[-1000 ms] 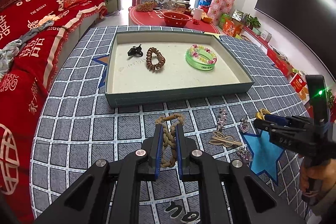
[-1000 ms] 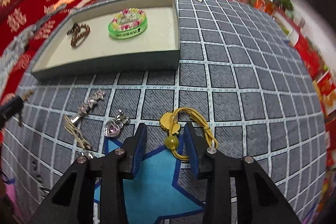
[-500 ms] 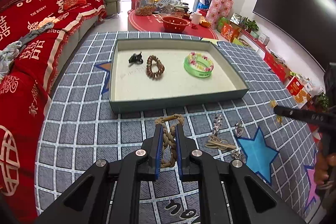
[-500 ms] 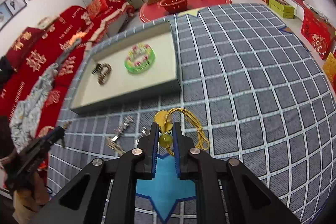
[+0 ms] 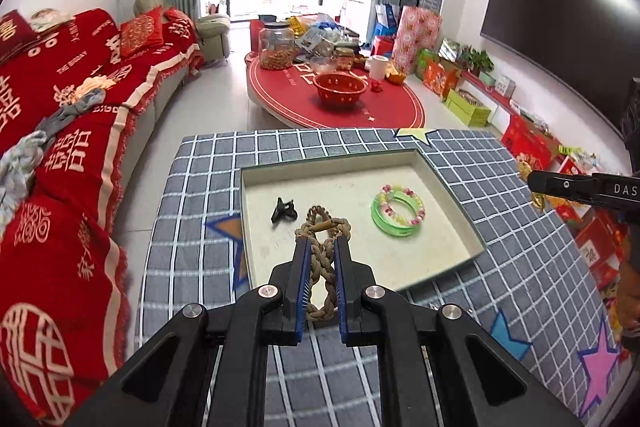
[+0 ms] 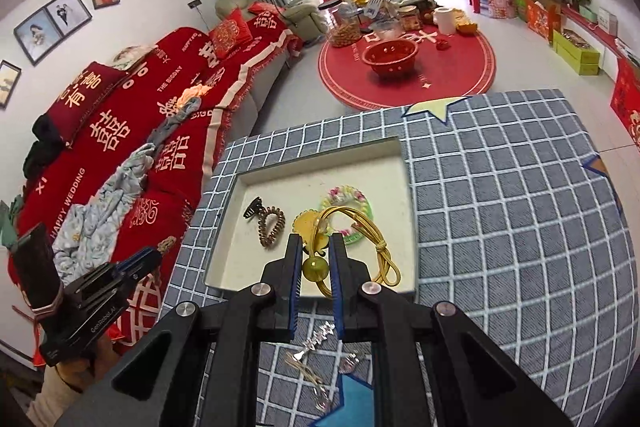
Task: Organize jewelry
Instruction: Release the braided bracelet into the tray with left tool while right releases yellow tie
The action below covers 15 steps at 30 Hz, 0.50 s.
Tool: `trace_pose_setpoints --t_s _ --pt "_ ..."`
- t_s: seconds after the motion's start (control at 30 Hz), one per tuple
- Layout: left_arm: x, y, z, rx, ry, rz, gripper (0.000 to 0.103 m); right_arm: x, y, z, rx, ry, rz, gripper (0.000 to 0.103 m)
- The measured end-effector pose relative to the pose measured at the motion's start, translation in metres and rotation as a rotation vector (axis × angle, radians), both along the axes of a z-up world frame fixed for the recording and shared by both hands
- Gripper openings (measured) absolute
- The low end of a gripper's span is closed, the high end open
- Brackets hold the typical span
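My left gripper point(image 5: 322, 245) is shut on a braided tan rope bracelet point(image 5: 320, 267), held in the air above the near part of the shallow grey tray point(image 5: 452, 187). My right gripper point(image 6: 316, 243) is shut on the yellow bead point(image 6: 314, 269) of a yellow cord necklace point(image 6: 384, 247), whose gold pendant point(image 6: 306, 223) hangs over the tray point(image 6: 316, 163). In the tray lie a green bangle point(image 5: 398, 213), a black clip point(image 5: 283, 213) and a brown bead bracelet point(image 6: 272, 227). In each wrist view the other gripper shows at the edge point(image 5: 536, 183) point(image 6: 148, 259).
Silver hairpins and small charms point(image 6: 320, 337) lie loose on the checked grey cloth point(image 6: 500, 227) in front of the tray. A red sofa point(image 5: 60, 147) runs along the left. Beyond the far edge stands a round red table point(image 5: 336, 99) with a red bowl and jars.
The right jaws closed on the yellow bead. Both grippers lifted their pieces off the cloth and now hold them over the tray.
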<state>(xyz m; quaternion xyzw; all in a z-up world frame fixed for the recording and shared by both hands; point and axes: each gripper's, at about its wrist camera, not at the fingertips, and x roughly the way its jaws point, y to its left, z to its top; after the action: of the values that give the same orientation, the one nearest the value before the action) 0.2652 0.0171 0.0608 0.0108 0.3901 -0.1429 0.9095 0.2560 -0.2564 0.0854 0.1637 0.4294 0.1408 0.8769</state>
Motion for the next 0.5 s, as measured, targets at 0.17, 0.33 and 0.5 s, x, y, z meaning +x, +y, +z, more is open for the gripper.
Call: trace_pose_setpoints --t_s 0.17,0.33,0.5 --pt "0.025 -0.013 -0.034 0.061 0.066 -0.027 0.025 0.032 0.019 -0.035 -0.011 0.088 0.027 0.014" --pt "0.043 -0.024 -0.074 0.078 0.160 -0.062 0.025 0.053 0.030 -0.084 -0.042 0.183 0.035 0.014" --pt "0.061 -0.036 -0.105 0.133 0.247 -0.106 0.025 0.066 0.041 -0.117 -0.093 0.242 0.058 0.014"
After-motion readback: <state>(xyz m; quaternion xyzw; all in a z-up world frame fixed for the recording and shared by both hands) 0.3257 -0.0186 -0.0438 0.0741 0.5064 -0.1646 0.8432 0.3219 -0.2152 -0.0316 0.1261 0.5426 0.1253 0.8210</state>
